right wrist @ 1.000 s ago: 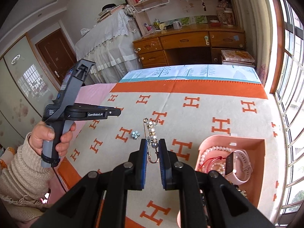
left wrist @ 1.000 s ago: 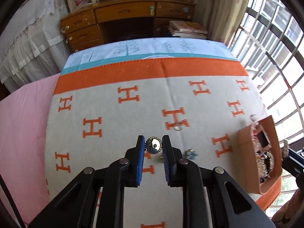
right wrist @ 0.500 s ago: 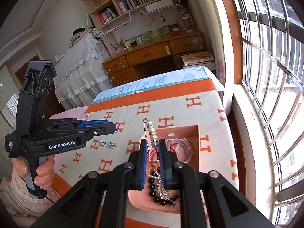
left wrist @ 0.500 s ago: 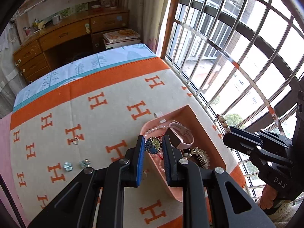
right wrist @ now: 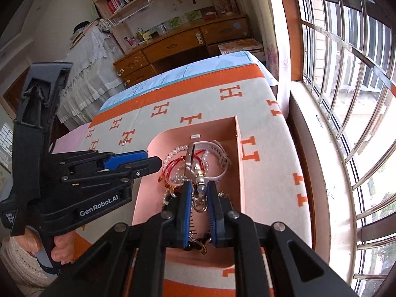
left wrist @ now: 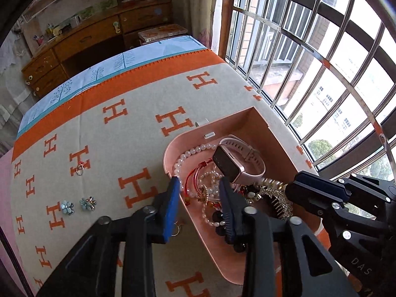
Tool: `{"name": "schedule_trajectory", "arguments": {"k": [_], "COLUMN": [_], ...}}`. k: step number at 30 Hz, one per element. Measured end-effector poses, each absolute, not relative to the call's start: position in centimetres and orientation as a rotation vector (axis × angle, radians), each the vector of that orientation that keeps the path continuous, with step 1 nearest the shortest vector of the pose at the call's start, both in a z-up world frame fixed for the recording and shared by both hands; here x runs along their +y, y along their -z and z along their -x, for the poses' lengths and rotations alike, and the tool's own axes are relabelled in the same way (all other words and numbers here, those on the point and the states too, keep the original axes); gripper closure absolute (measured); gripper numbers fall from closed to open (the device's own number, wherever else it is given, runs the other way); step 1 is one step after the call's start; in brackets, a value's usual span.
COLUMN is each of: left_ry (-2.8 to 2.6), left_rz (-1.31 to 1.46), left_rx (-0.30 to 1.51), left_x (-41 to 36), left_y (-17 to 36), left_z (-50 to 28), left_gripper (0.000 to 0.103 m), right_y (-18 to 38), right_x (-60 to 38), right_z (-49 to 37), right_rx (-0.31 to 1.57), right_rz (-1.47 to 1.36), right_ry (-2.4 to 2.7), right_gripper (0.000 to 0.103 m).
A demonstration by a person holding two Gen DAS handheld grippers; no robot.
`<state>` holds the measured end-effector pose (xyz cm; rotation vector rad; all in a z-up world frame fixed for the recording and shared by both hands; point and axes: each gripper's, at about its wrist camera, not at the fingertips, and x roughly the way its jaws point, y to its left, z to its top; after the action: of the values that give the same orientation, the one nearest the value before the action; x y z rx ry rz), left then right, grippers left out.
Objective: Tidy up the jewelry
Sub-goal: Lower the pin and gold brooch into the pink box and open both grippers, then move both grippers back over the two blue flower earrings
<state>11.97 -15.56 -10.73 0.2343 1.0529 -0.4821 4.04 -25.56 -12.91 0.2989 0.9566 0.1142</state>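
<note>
A pink tray (left wrist: pixel 277 133) (right wrist: pixel 237 148) on the orange-and-cream H-patterned blanket holds a pink smartwatch (left wrist: pixel 235 158) (right wrist: pixel 217 151), a pearl strand (left wrist: pixel 188 153), red cord bracelets and dark beads. My left gripper (left wrist: pixel 199 185) is open and empty over the tray's left rim. My right gripper (right wrist: pixel 199 188) is shut on a pearl safety-pin brooch (right wrist: pixel 195 170) above the tray; it also shows in the left wrist view (left wrist: pixel 319 193). On the blanket lie two blue flower earrings (left wrist: pixel 76 204) and a small ring (left wrist: pixel 79 168).
A barred window (left wrist: pixel 321 61) runs along the right, close to the tray. A wooden desk with drawers (left wrist: pixel 99 37) stands beyond the bed. The hand with the left gripper (right wrist: pixel 74 173) fills the left of the right wrist view.
My left gripper has opened and the round pendant that it held is gone from between its fingers. Both grippers have moved lower over the tray.
</note>
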Motion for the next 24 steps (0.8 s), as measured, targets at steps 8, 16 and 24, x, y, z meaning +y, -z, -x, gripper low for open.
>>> {"name": "schedule_trajectory", "arguments": {"k": [8,16,24], "left_ry": [0.43,0.367,0.296], "left_rz": [-0.207,-0.13,-0.045], "left_rx": [0.971,0.969,0.946], "left_x": [-13.1,-9.3,-5.1], "left_y": [9.4,8.9,7.8], "left_z": [-10.4,-9.2,-8.3], "left_gripper": [0.03,0.029,0.027], "right_y": [11.8,11.1,10.6], "right_x": [-25.2,-23.5,-21.0], "right_z": [-3.2,-2.6,-2.6], "right_rx": [0.902,0.871,0.876], "right_rz": [-0.306,-0.288,-0.261], "right_ry": [-0.105,-0.14,-0.202], "right_gripper": [0.081,0.081,0.081]}}
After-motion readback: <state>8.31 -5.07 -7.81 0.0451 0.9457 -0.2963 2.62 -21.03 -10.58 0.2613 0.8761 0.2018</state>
